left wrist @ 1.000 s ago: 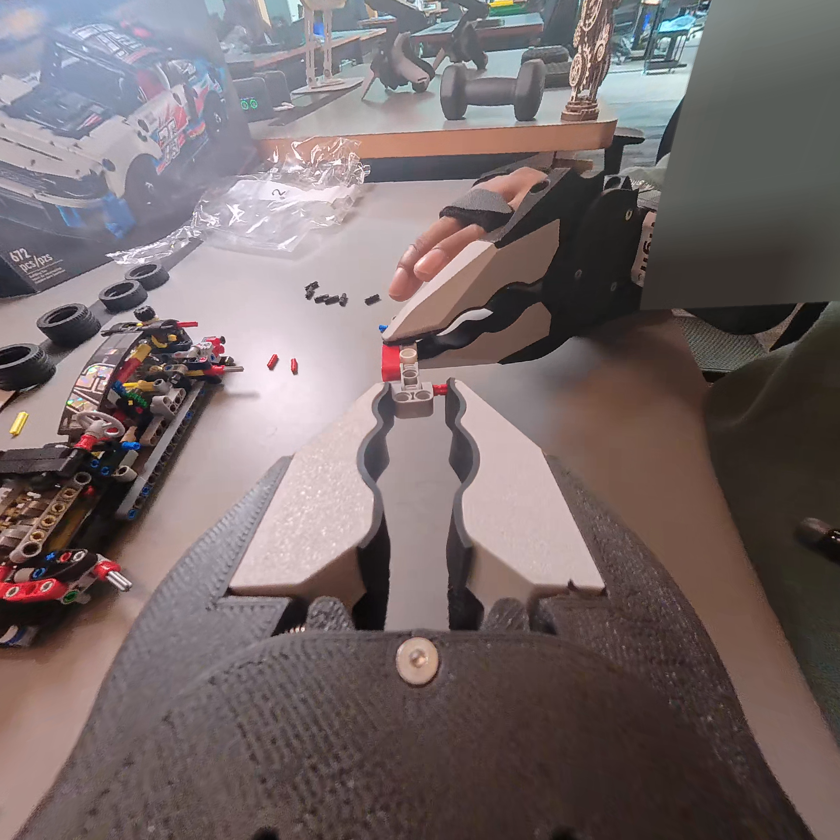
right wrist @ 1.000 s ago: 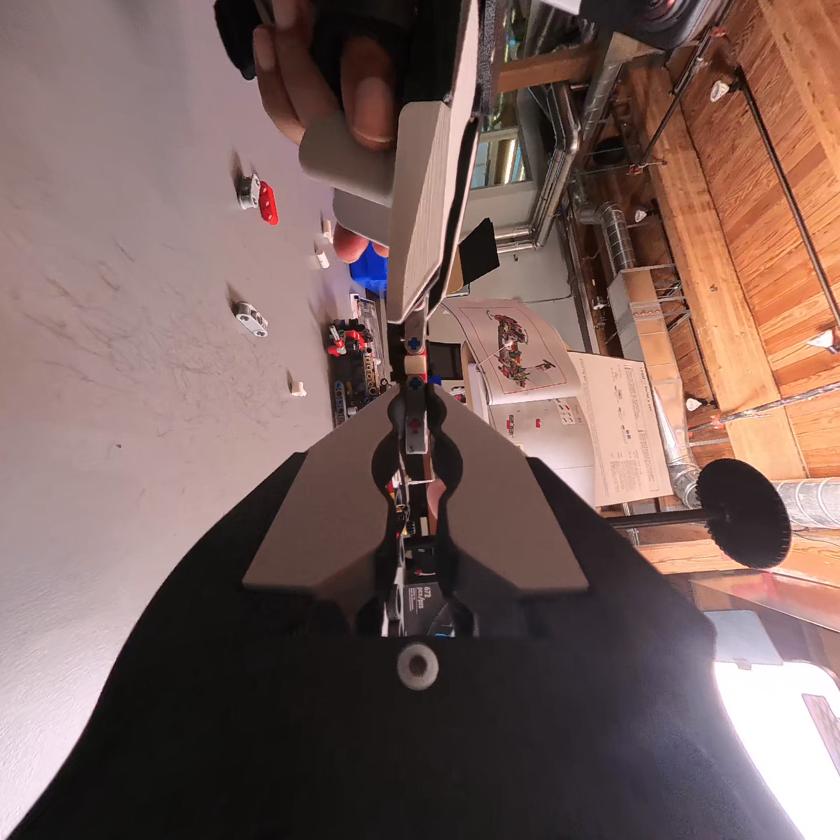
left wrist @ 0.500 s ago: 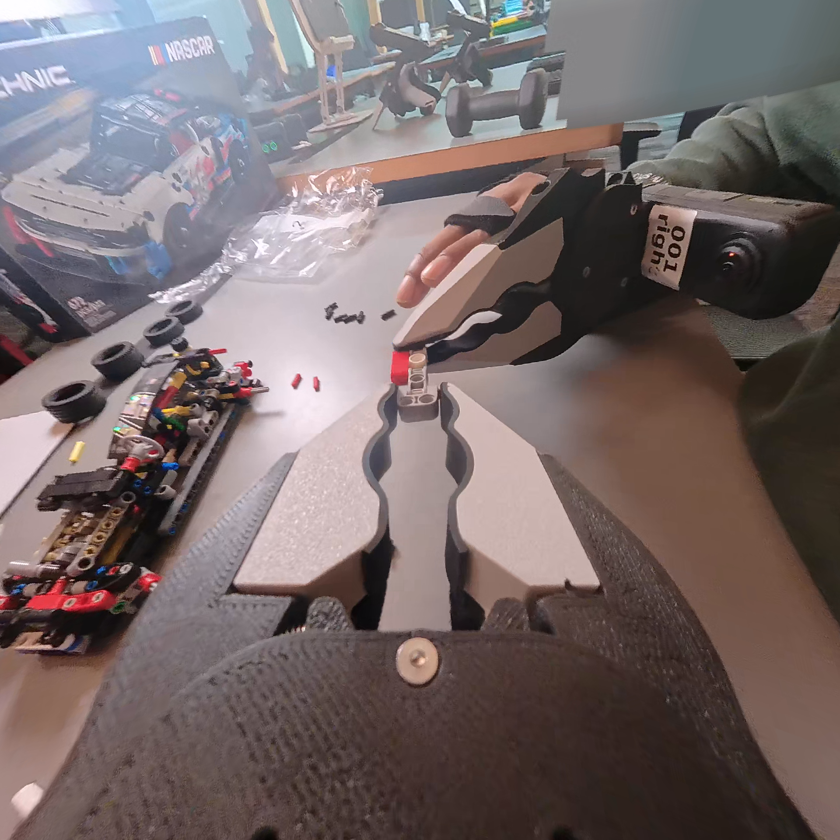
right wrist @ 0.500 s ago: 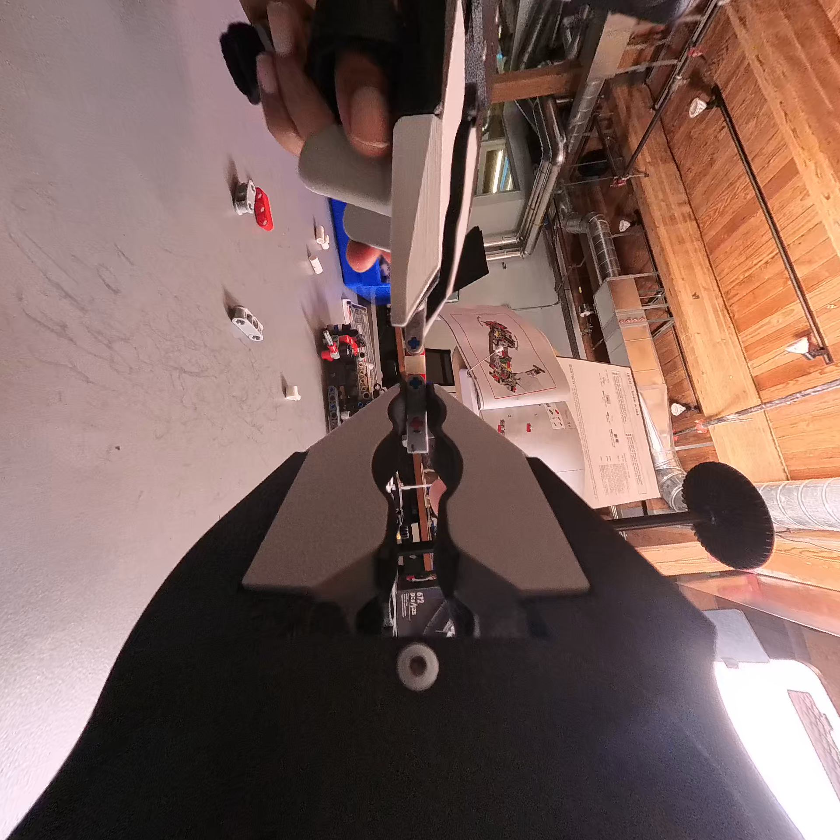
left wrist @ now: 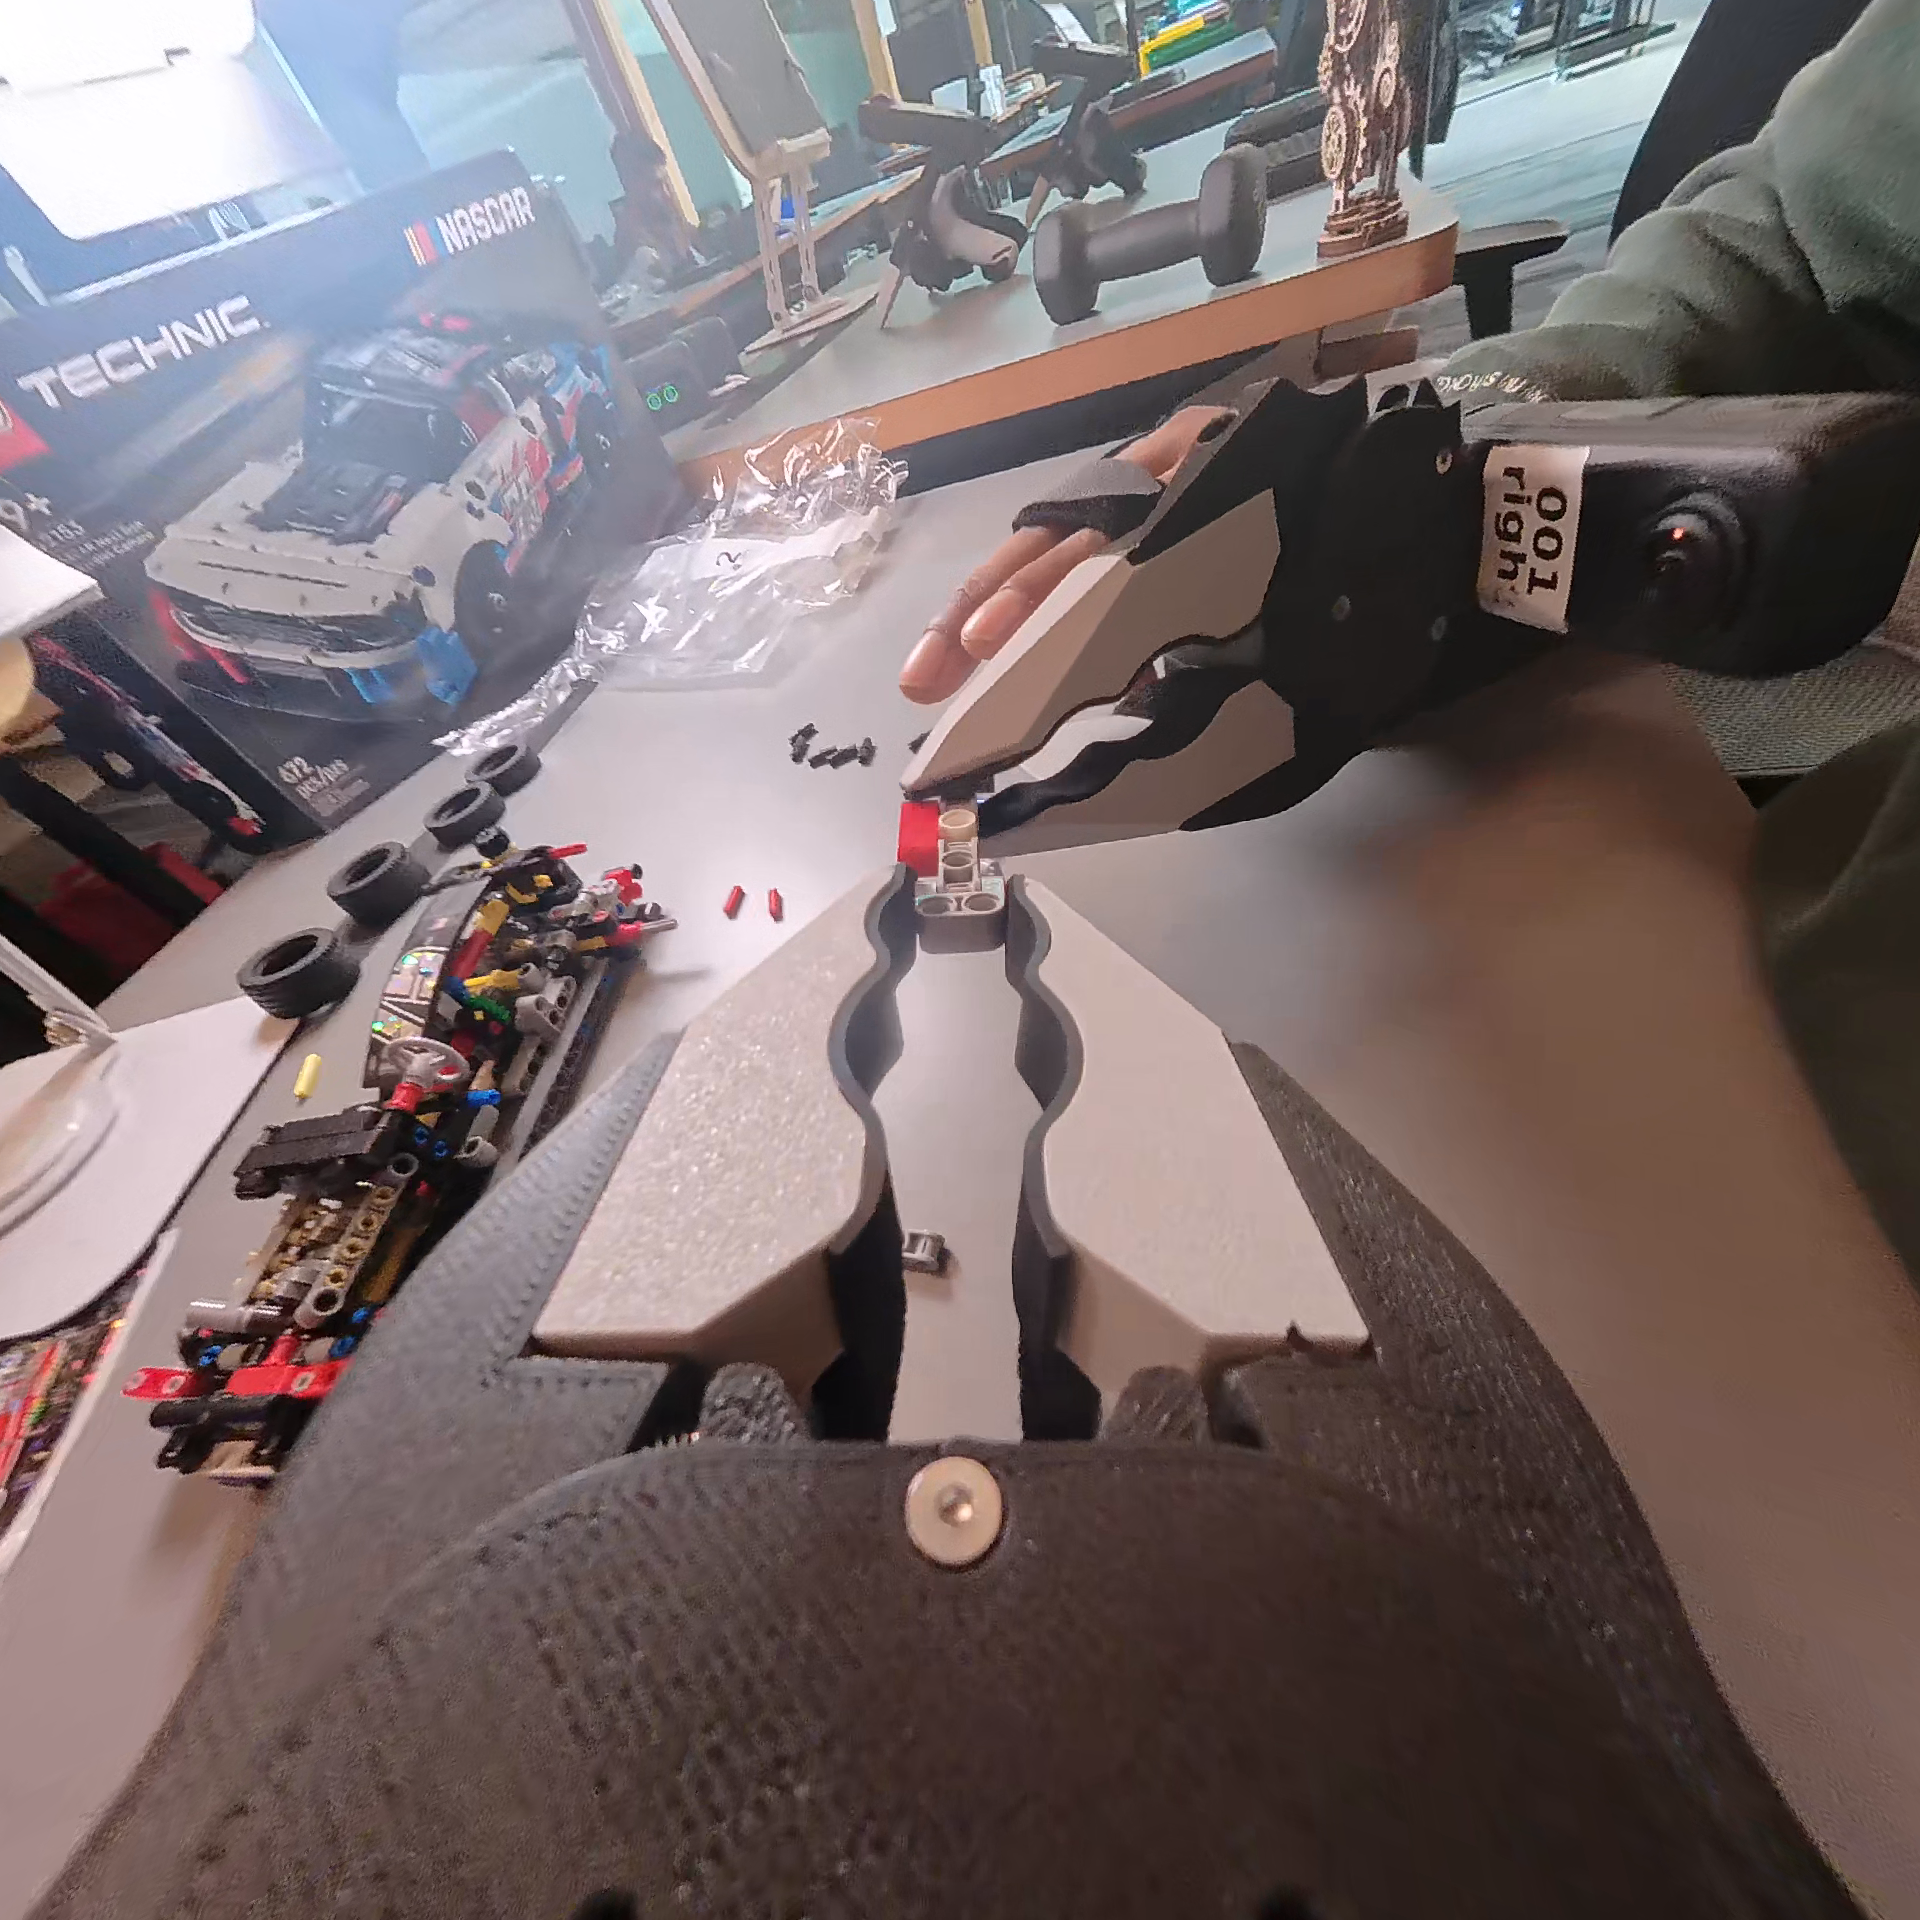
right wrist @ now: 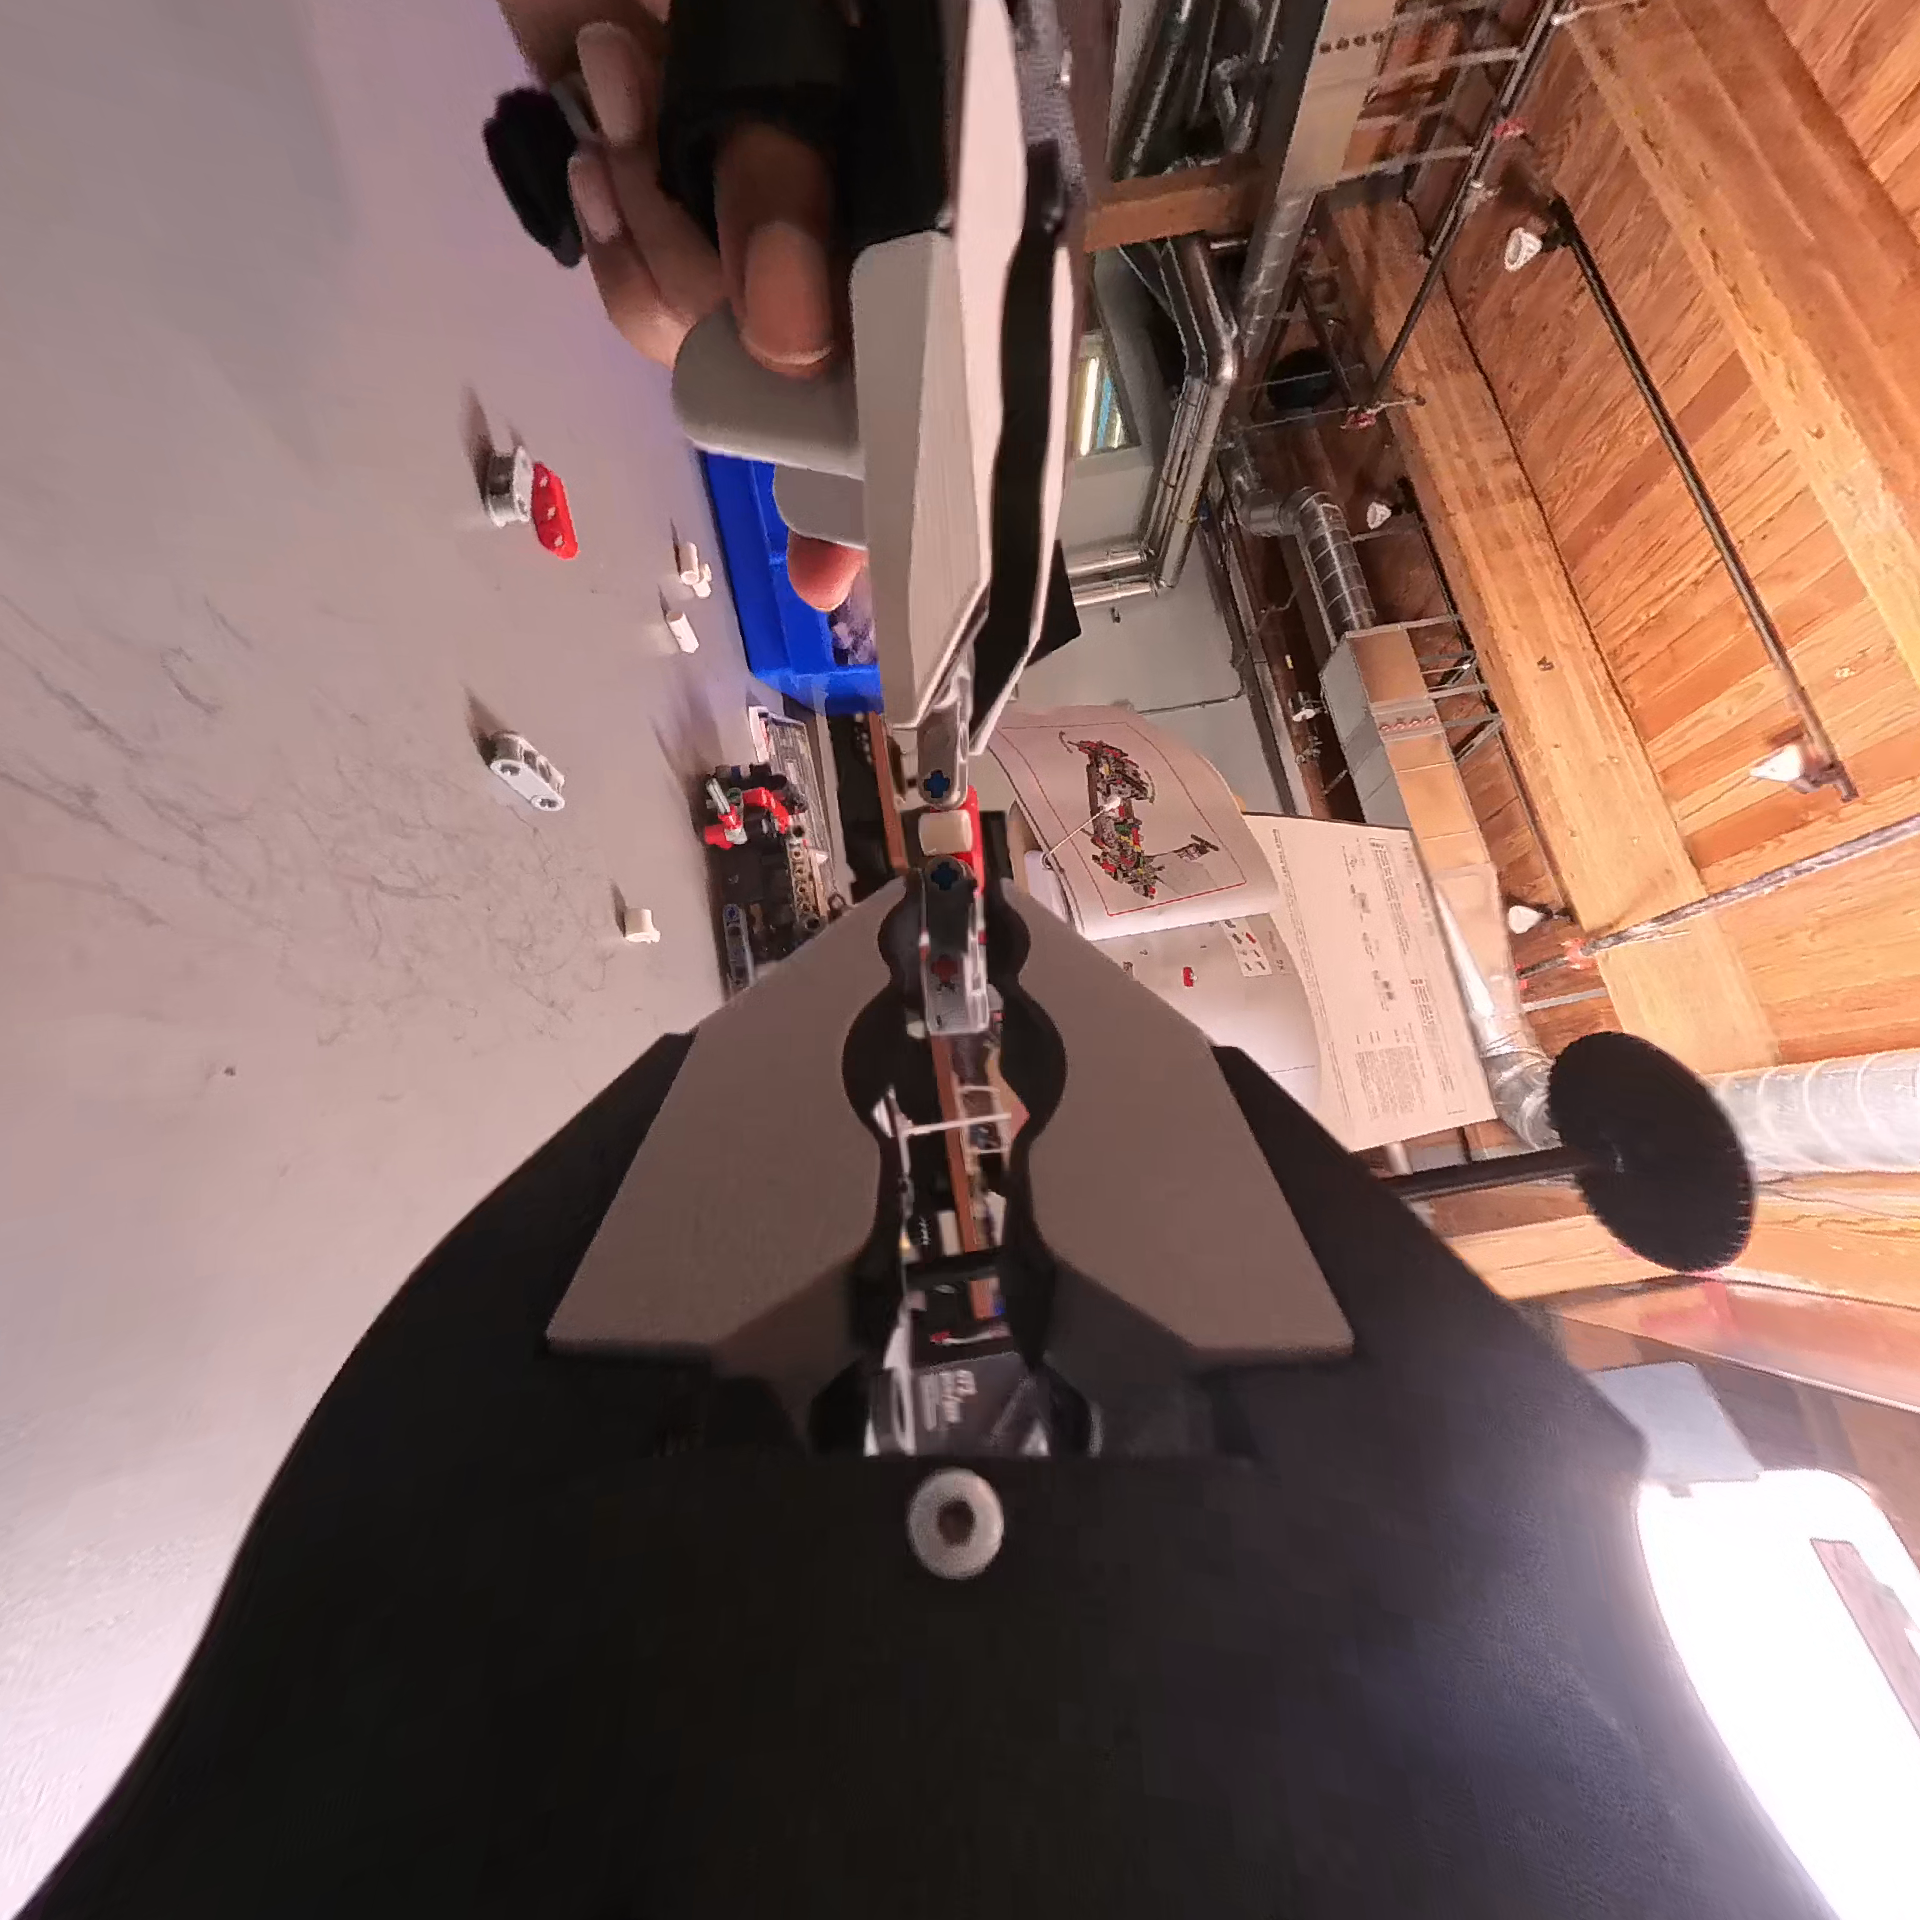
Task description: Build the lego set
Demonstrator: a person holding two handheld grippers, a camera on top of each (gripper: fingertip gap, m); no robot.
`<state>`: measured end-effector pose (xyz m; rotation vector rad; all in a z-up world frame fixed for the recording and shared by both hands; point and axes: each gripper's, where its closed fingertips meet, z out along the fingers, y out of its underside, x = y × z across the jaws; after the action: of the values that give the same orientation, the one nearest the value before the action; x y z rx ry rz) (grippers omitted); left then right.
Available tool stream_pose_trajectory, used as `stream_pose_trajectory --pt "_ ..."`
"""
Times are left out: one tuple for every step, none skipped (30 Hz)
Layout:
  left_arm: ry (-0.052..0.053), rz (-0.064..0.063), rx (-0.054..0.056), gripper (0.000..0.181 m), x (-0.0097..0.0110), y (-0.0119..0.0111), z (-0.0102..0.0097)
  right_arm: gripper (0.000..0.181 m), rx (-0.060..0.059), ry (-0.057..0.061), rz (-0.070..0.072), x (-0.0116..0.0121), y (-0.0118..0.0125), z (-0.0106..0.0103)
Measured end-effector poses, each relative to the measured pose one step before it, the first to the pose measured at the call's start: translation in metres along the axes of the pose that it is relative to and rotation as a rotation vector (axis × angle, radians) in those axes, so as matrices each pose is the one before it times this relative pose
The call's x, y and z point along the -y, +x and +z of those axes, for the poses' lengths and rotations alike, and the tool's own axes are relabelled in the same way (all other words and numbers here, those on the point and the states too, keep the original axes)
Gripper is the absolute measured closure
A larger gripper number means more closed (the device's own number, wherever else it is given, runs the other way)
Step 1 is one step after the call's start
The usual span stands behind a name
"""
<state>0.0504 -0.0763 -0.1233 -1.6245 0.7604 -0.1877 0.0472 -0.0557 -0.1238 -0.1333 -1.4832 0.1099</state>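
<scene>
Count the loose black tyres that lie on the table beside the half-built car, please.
4, in a diagonal row left of the car chassis: nearest tyre, second tyre, third tyre, farthest tyre by the box. More may be hidden.

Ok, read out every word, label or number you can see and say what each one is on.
I don't read writing out; these things bear it:
Dark set box: large print, legible.
White sticker on right gripper: short print, legible.
Clear bag: one mark.
Instruction booklet and sheet: too small.
Lego piece in left gripper: none visible.
</scene>
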Motion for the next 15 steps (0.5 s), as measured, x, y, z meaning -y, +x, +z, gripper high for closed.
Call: stream_pose_trajectory --pt "0.0044 0.0182 0.0112 0.166 0.00129 -0.0012 -0.00102 0.163 0.0179 0.0109 0.0416 0.00075 -0.0006 -0.00028" --pt "0.0034 0.0131 0.0096 0.166 0.00092 -0.00165 -0.00117 0.153 0.0283 0.0076 0.0666 -0.00035 -0.00126 -0.00011" --pt "0.0005 0.0132 0.0069 0.166 0.00035 -0.00153 -0.00129 0.144 0.0341 0.0201 0.1025 0.00055 -0.00029 -0.00064" --pt "0.0034 0.02 -0.0006 0.166 0.00056 -0.00021 -0.0013 0.136 0.0542 0.0229 0.1389 0.00062 -0.00115 -0.00053" --pt "0.0115 0.0244 -0.0092 0.166 0.00157 0.00152 -0.00142 0.128 0.0618 0.0119 0.1649 -0.00116 -0.00073 -0.00011" --pt "0.0187 0.0205 -0.0141 0.166 0.00253 0.00244 -0.00132 0.125 0.0701 0.0206 0.17 0.00003 -0.00113 -0.00046" --pt "0.015 0.0115 -0.0172 0.166 0.00205 0.00261 -0.00085 0.124 0.0689 0.0321 0.1582 0.00208 -0.00083 -0.00115" --pt "0.014 0.0071 -0.022 0.166 0.00176 0.0035 -0.00042 0.125 0.0602 0.0436 0.1322 0.00504 -0.00054 -0.0019" --pt "0.0205 0.0078 -0.0246 0.166 0.00238 0.00419 -0.00014 0.131 0.0841 0.0361 0.0977 0.00554 -0.00627 -0.00228" --pt "0.0199 0.0045 -0.0223 0.166 0.00234 0.00419 0.00028 0.135 0.0509 0.0253 0.0643 0.00416 -0.00416 -0.00092" --pt "0.0162 -0.0003 -0.0206 0.166 0.00196 0.00403 0.00076 0.139 0.022 0.0131 0.0262 0.00189 -0.00252 0.00026" --pt "0.0117 -0.0025 -0.0171 0.166 0.0012 0.00341 0.00115 0.145 0.0292 -0.0024 0.0051 -0.0005 -0.00502 0.0009" --pt "0.0068 -0.0011 -0.0138 0.166 0.00039 0.00285 0.00149 0.152 0.0179 0.0018 0.005 0.00029 -0.00401 0.00115" --pt "0.0037 -0.0016 -0.01 0.166 0.00007 0.00214 0.00126 0.159 0.0157 0.0086 -0.0008 0.00116 -0.00394 0.00065" --pt "0.0035 -0.0045 -0.007 0.166 -0.00002 0.00122 0.00074 0.164 0.0155 -0.0011 -0.0091 -0.00006 -0.00389 0.00038"
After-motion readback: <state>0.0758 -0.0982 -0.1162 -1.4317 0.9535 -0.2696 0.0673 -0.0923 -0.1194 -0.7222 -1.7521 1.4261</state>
